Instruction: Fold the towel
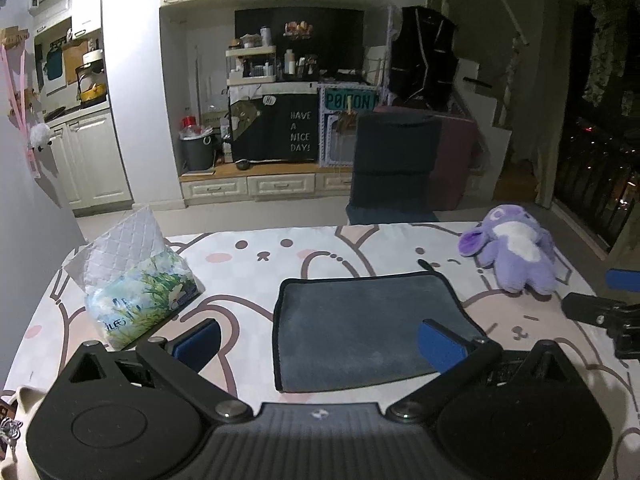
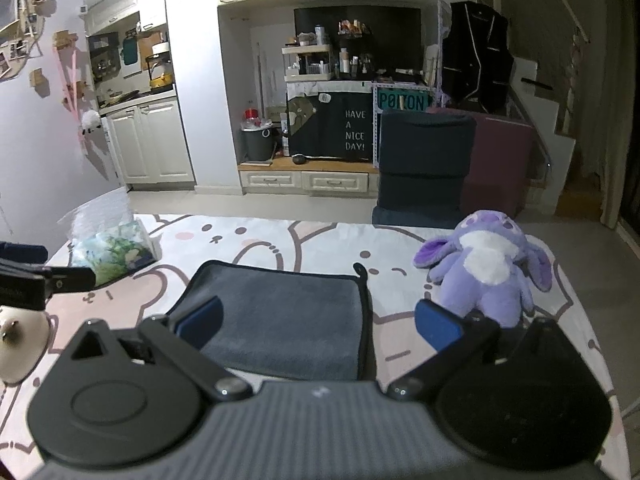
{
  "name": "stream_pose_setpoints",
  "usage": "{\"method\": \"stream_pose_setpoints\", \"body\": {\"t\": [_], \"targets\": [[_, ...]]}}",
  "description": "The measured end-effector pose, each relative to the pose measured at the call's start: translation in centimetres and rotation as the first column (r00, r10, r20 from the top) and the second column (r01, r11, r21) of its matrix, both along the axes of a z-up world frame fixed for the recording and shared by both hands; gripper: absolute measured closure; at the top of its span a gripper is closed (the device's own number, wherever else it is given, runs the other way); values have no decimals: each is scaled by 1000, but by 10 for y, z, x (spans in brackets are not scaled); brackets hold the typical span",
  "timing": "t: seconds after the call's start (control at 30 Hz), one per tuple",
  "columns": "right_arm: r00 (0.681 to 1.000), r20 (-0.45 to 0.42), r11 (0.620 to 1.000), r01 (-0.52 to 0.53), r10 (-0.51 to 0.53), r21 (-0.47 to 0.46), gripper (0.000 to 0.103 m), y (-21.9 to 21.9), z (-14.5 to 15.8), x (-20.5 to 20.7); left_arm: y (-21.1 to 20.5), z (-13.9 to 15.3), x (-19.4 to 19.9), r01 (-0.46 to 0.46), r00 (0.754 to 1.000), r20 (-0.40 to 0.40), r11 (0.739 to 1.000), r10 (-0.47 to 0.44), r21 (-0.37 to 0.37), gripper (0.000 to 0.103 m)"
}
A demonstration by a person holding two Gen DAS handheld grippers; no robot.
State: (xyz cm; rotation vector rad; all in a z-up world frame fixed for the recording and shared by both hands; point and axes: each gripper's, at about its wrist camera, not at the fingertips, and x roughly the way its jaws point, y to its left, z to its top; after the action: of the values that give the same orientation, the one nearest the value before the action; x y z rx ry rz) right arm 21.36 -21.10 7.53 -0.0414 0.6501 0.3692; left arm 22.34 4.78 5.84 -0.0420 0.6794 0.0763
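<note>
Left gripper (image 1: 320, 340): fingers spread wide, nothing between them; hovering low over the near edge of the table. Its right blue pad (image 1: 442, 343) overlaps the towel's near right part in the left wrist view; contact cannot be confirmed.

Right gripper (image 2: 318, 322): also spread wide, holding nothing. Its left pad (image 2: 199, 321) overlaps the towel's near left part in the right wrist view; its right pad sits off the cloth, toward the plush toy.

Towel (image 1: 370, 330): grey, dark-bound edge, lying flat and apparently single-layer on the cartoon-print tablecloth (image 1: 256, 256). From the left gripper it lies at 12 to 1 o'clock, just ahead. From the right gripper it lies at 11 to 12 o'clock, just ahead.

Long axis: towel looks close to square under the fisheye; slightly wider left-right, judged only. Hanging loop (image 2: 359, 269) at the far right corner.

Nearer gripper: roughly equal. Left gripper is closer to the near left corner, right gripper to the near right corner.

Judgement, next move: each gripper likely pinches its own near corner and carries it away toward 12 o'clock, to the far edge. No fold made yet.

Tissue pack (image 1: 140, 300): 10 o'clock of the towel, apart from it.

Plush toy (image 2: 486, 266): purple, 2 o'clock of the towel, near but not touching; may crowd the right gripper's swing.
</note>
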Motion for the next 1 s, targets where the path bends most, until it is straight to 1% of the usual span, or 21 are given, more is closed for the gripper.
{"method": "stream_pose_setpoints", "body": {"t": [0.3, 0.53, 0.73, 1.0], "targets": [[1000, 16, 1000, -3, 2, 21, 0, -7, 5, -33, -13, 9, -36, 24, 999, 42, 1000, -24, 19, 0], [1000, 28, 1000, 1, -2, 26, 0, -13, 4, -60, -18, 7, -60, 18, 998, 51, 999, -20, 29, 0], [999, 41, 1000, -17, 16, 22, 0, -15, 5, -82, -25, 5, -82, 25, 997, 72, 999, -28, 46, 0], [997, 67, 999, -32, 30, 37, 0, -20, 11, -113, -36, 0, -110, 38, 995, 89, 997, -44, 67, 0]]}}
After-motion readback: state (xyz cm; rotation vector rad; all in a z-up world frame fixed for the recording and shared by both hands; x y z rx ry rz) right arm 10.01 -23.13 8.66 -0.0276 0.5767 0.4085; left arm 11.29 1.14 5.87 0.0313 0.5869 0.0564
